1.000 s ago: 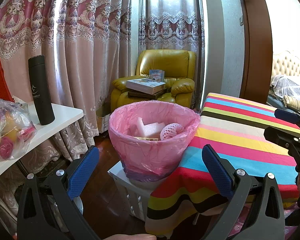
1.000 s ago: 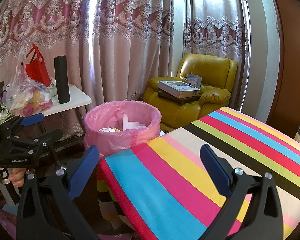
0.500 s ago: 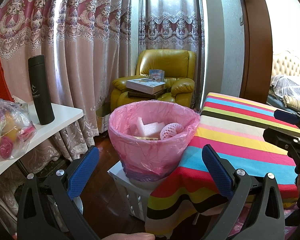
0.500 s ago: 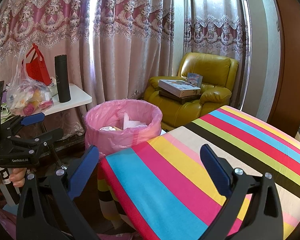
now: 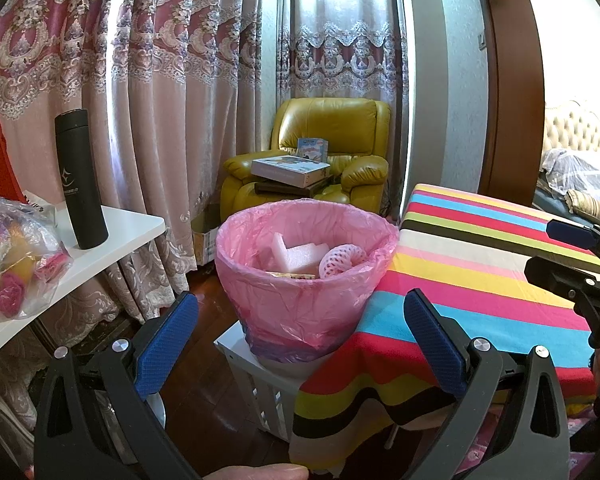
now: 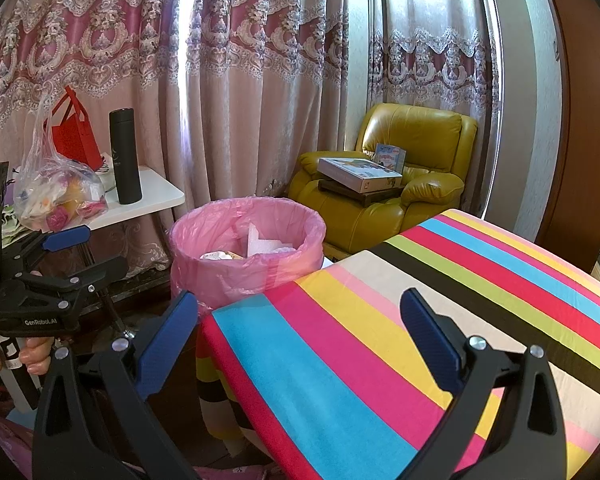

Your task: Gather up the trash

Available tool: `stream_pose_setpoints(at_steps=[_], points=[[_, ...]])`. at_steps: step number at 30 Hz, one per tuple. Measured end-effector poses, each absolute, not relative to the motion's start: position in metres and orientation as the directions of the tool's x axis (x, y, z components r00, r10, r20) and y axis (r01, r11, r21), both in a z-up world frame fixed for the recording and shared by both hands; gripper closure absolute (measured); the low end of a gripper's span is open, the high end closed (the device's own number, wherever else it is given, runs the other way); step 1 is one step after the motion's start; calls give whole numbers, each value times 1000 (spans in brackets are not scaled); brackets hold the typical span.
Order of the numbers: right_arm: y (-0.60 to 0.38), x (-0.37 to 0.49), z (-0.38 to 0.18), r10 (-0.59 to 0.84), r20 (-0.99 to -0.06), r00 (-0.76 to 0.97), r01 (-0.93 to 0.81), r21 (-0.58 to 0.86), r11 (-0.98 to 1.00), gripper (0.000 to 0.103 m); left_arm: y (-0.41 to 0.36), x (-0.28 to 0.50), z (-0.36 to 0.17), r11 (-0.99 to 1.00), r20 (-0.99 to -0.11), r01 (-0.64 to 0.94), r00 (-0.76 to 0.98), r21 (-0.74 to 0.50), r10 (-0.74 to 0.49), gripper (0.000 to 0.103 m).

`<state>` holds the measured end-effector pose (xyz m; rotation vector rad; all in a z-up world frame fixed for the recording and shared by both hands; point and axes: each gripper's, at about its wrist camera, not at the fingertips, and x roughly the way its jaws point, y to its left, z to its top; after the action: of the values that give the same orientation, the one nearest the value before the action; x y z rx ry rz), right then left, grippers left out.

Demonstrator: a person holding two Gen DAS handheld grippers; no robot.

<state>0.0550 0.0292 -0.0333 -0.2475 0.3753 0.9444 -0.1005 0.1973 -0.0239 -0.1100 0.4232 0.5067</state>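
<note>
curtained room, striped table (image 6: 440, 320) bare of litter beside the pink-lined bin (image 5: 306, 276) holding foam scraps, left gripper (image 5: 300, 340) and right gripper (image 6: 300, 340) both spread empty; probably scan wider before reaching.

Thin crinkly pink plastic liner (image 5: 300, 300), glossy yellow leather armchair (image 5: 332, 136), woven striped cloth (image 6: 420, 340), matt black flask (image 5: 80, 176).

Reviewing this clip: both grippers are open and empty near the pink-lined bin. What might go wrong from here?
1. The pink-lined bin stands on a white crate close against the striped tablecloth; a careless reach might tip it.
2. The left gripper and right gripper are close together, so they might collide.
3. No trash shows on the cloth, so either gripper might grab a non-trash item like the black flask.
</note>
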Motion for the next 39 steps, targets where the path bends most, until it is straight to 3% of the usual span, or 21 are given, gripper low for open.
stream_pose_setpoints(at_steps=[33, 39], points=[[30, 51, -35, 737, -423, 527, -824, -43, 564, 5, 200, -102, -32, 858, -401, -513, 791, -22, 462, 7], [27, 44, -38, 737, -423, 527, -824, -40, 566, 5, 197, -96, -34, 872, -433, -489, 785, 8, 444, 7]])
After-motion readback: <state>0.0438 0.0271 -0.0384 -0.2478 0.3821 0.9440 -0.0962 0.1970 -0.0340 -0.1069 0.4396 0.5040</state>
